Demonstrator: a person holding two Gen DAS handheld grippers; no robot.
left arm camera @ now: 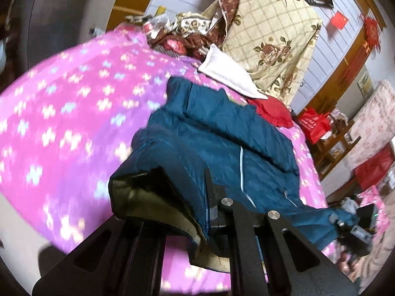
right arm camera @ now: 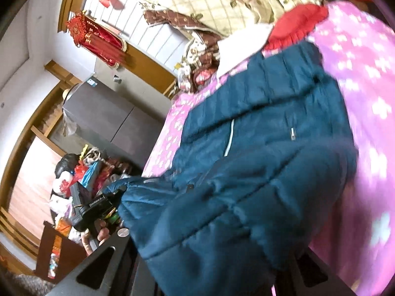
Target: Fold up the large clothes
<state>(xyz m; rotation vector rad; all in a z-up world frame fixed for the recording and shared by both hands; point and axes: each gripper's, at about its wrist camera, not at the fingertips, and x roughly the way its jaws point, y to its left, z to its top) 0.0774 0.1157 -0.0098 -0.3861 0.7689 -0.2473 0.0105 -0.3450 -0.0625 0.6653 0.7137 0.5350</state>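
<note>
A dark teal quilted jacket point(left arm camera: 222, 143) with an olive lining lies on a pink flowered bedspread point(left arm camera: 74, 113). My left gripper point(left arm camera: 195, 212) is shut on the jacket's hem, the fabric draped over its fingers. The other gripper shows at the right edge of this view point(left arm camera: 350, 224), holding the far corner of the jacket. In the right wrist view the jacket point(right arm camera: 246, 172) covers my right gripper point(right arm camera: 209, 266), whose fingertips are hidden under the cloth. My left gripper shows there at the left point(right arm camera: 103, 207), clamped on the jacket's edge.
A white pillow point(left arm camera: 229, 74), a red cloth point(left arm camera: 271, 113) and a floral quilt point(left arm camera: 271, 37) lie at the head of the bed. A dark cabinet point(right arm camera: 106, 116) and a cluttered stand point(right arm camera: 81, 180) are beside the bed. Red bags point(left arm camera: 316, 123) sit on a shelf.
</note>
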